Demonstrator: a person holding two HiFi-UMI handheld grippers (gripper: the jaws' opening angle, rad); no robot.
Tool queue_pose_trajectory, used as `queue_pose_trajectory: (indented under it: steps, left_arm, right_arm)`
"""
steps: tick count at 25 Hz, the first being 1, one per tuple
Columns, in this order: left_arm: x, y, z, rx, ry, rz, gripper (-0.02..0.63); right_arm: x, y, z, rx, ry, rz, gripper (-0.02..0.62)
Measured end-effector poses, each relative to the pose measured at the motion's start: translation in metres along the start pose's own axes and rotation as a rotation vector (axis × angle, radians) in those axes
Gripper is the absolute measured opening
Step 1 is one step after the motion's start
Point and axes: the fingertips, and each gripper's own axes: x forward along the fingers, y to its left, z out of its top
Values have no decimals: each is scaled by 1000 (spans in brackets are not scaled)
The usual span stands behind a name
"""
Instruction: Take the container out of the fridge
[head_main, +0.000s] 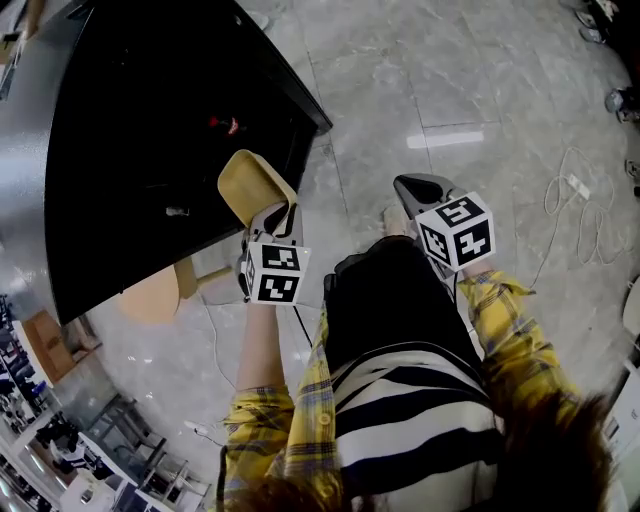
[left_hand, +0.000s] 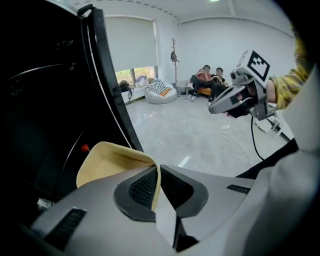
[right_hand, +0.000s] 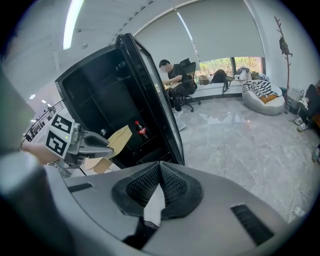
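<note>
Pinching the beige container (left_hand: 107, 162) by one thin wall, your left gripper (left_hand: 159, 170) carries it just ahead of its jaws, seemingly outside the open fridge (left_hand: 45, 100), which stands beyond on the claw's left. Hold that pinch firm and the tray level while drawing back, as the wall may flex. Your right gripper (right_hand: 160, 172) is pressed together on nothing, off to the left claw's right

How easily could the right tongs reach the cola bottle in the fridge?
Probably yes: the fridge door stands open, nothing blocks the cola bottle from the right tongs, but they are shut and must open first.
</note>
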Motion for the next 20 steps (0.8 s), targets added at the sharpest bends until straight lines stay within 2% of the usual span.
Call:
queue_pose_trajectory:
  steps: [6,20]
  left_arm:
    - [-24,-12,6,79,-16,-44,35]
    - [-41,-27,-5,132,-22,-88,35]
  right_arm:
    - [-14,5,4,6,-23,-25,28]
    - [-28,13,13,-19,-52,-51,28]
